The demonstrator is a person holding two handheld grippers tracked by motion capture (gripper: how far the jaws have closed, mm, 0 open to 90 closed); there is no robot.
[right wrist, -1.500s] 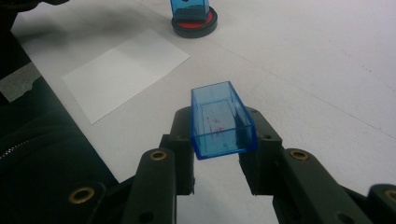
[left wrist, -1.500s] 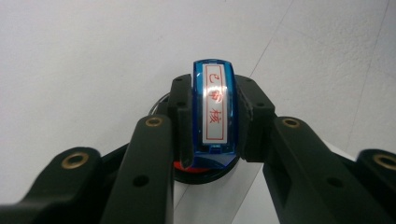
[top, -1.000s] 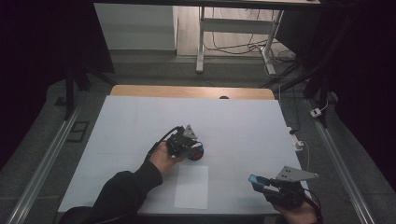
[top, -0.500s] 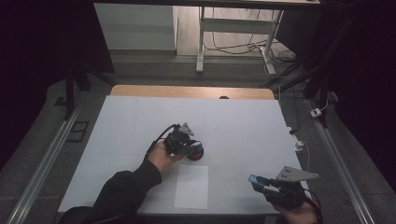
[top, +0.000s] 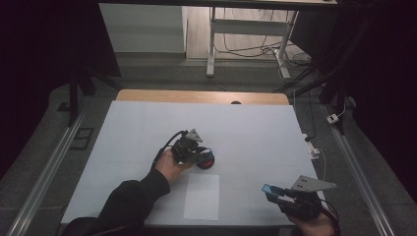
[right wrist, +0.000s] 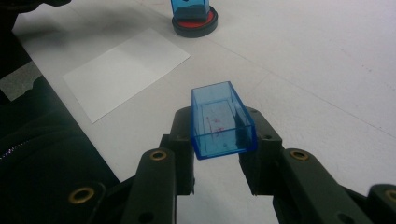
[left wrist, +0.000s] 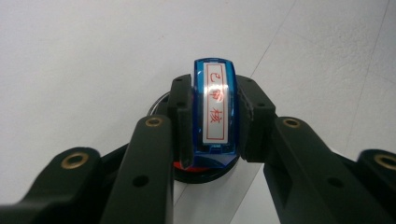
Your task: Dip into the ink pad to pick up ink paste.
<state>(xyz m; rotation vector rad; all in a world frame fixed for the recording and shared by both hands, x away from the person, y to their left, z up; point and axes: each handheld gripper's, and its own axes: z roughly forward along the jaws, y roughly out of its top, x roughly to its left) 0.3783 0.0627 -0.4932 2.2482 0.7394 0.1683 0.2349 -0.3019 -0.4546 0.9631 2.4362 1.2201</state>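
Blue stamp (left wrist: pixel 215 109) upright, label up.

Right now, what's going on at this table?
A person works two tongs. The left tongs are shut on a blue stamp, pressing it into a round red ink pad mid-table. The right tongs hold the stamp's clear blue cap, open end up, near the table's front right. A blank sheet of white paper lies between them, unstamped.

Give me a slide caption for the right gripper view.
Right hand-held gripper holding an open blue stamp cap, with white paper and red ink pad beyond.
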